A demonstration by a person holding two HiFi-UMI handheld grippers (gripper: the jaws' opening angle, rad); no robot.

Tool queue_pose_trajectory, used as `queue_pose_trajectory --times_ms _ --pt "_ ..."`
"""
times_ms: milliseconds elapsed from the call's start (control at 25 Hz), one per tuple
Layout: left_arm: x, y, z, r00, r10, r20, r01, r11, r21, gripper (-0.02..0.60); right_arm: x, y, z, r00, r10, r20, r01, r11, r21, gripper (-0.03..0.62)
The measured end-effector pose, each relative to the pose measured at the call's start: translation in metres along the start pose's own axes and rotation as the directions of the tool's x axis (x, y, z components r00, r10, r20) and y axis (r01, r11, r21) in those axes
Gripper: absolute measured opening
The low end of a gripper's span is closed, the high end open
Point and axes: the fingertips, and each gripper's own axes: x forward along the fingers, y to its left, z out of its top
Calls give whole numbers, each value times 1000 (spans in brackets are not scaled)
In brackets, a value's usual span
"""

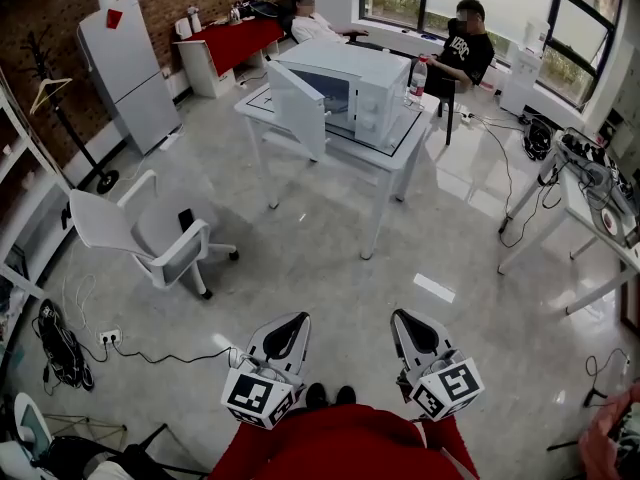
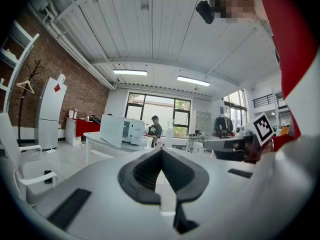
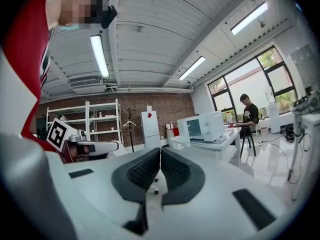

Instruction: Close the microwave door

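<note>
A white microwave (image 1: pixel 352 90) stands on a white table (image 1: pixel 400 163) across the room, its door (image 1: pixel 297 108) swung open toward the left. It also shows small and far off as the microwave (image 2: pixel 121 130) in the left gripper view and the microwave (image 3: pixel 206 126) in the right gripper view. My left gripper (image 1: pixel 287 333) and right gripper (image 1: pixel 411 330) are held close to my body at the bottom of the head view, far from the table. Both are shut with nothing between the pads: the left gripper (image 2: pixel 161 152) and the right gripper (image 3: pixel 159 150) show their jaws pressed together.
A white office chair (image 1: pixel 150 230) stands on the floor at the left. Two people sit behind the microwave table. A white fridge (image 1: pixel 128 68) stands by the brick wall. A desk with cables (image 1: pixel 590 193) is at the right. Cables and a power strip (image 1: pixel 108 338) lie at lower left.
</note>
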Motion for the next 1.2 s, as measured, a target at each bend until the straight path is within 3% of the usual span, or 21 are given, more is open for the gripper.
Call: queue_pose_trajectory --times_ms 440,760,960,1200 --pt "30 -3 5 999 32 7 -32 999 13 8 3 -36 14 999 30 15 -29 999 -33 14" --pt "65 19 7 998 59 -23 -59 998 17 8 35 -70 23 999 29 18 -29 1000 10 14" --pt "100 51 12 999 49 -18 -48 998 26 8 77 -90 22 1000 29 4 -29 999 29 14" --pt "164 123 22 999 31 -22 -31 999 9 8 158 -130 42 1000 -13 8 13 1000 21 14"
